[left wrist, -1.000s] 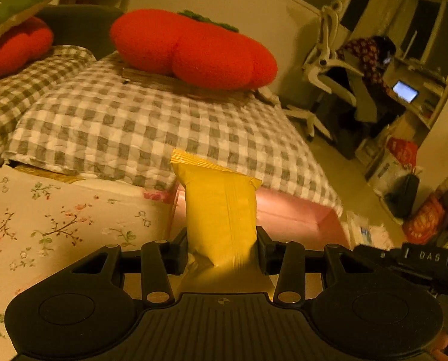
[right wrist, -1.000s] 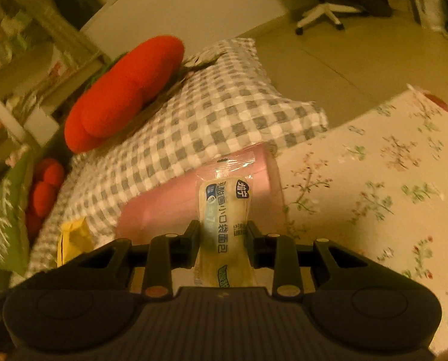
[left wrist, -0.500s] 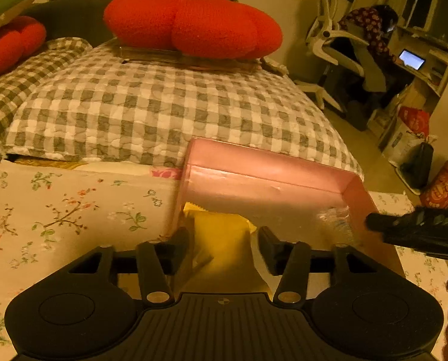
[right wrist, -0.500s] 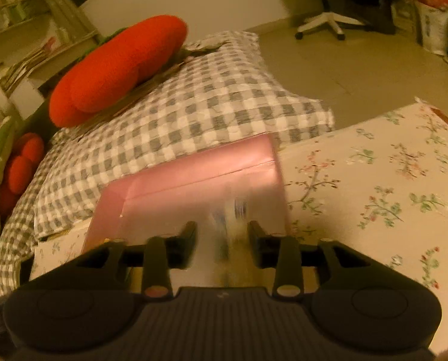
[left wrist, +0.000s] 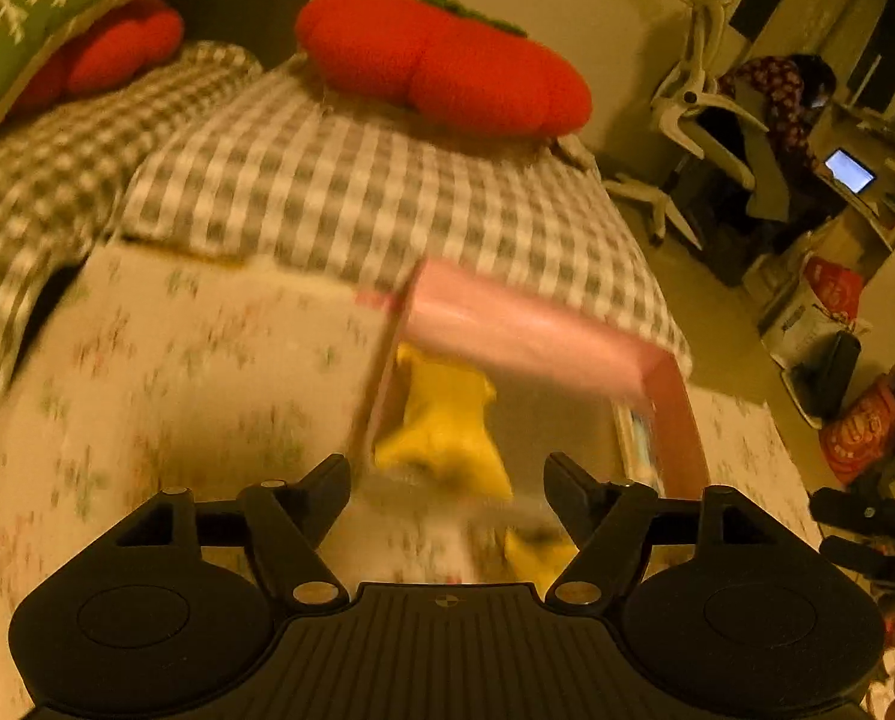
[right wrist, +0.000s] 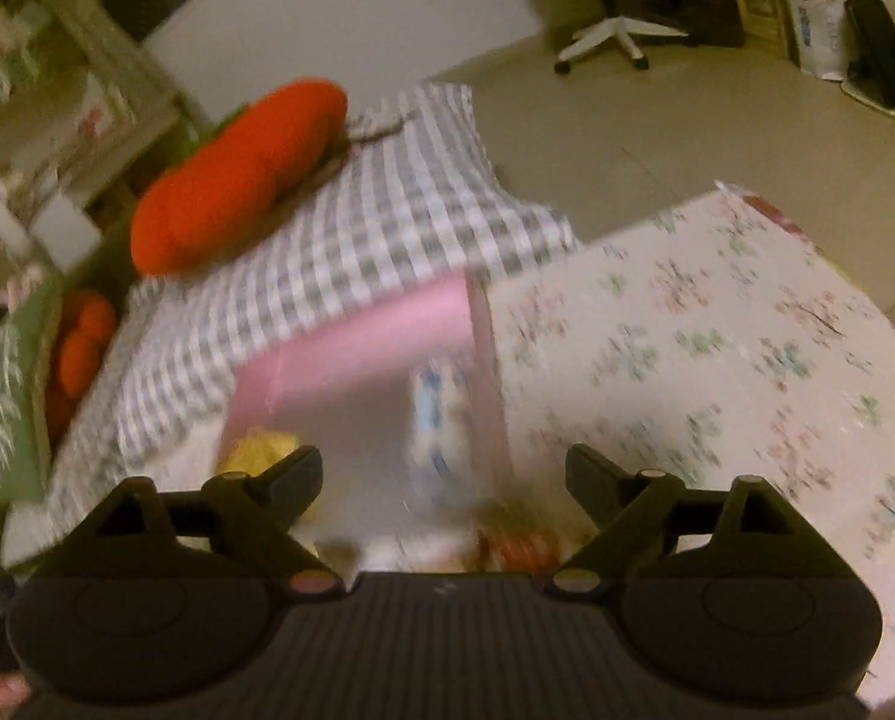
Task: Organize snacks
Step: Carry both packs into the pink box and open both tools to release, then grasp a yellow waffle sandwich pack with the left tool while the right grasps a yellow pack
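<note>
The pink box (left wrist: 525, 330) sits on the floral surface (left wrist: 177, 372) against the checked bed (left wrist: 357, 198), and it is my landmark: the yellow pack (left wrist: 441, 426) lies inside by its left wall, the blue-and-white pack (right wrist: 435, 414) inside by its right wall. My left hand-held gripper (left wrist: 447, 474) and right hand-held gripper (right wrist: 444, 468) have just been opening and now stand released, nothing between the jaws. To finish well, I judge I should lift both straight clear of the box before turning toward the blurred snacks just in front of it.
</note>
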A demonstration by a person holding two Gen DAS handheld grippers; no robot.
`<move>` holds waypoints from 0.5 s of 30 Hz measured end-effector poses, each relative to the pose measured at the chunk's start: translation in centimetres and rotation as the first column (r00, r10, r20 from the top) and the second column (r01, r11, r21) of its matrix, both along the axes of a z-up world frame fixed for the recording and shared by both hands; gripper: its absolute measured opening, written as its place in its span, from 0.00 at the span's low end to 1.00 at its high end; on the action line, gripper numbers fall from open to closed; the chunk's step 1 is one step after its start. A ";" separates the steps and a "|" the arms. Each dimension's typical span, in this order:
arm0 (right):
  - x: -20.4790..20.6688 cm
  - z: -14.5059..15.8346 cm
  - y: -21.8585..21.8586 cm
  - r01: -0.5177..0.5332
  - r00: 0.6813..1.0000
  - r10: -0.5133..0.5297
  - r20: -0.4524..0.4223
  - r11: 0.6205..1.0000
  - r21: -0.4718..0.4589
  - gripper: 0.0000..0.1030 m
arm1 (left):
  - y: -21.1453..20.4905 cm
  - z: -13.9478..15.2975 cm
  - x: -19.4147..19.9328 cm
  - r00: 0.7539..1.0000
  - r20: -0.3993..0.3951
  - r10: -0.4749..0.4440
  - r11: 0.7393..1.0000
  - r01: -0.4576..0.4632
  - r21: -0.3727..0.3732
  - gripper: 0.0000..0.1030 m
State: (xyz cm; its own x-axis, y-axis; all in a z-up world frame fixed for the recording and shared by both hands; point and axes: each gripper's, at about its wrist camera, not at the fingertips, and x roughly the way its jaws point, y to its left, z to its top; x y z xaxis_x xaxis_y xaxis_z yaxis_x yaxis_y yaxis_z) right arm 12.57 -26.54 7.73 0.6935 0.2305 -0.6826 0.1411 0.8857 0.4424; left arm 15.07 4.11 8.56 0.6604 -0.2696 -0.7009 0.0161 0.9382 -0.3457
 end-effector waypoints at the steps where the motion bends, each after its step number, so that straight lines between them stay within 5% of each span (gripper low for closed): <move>1: -0.6 -0.3 0.2 -0.005 1.000 0.005 -0.009 1.000 -0.009 0.85 | -0.1 -0.2 -0.9 1.000 -0.020 0.004 1.000 -0.004 -0.003 0.71; 15: -5.2 -2.2 3.1 -0.155 0.983 0.148 -0.108 0.986 -0.057 0.85 | -1.4 -1.8 -7.7 0.994 -0.098 -0.043 0.999 0.041 -0.018 0.74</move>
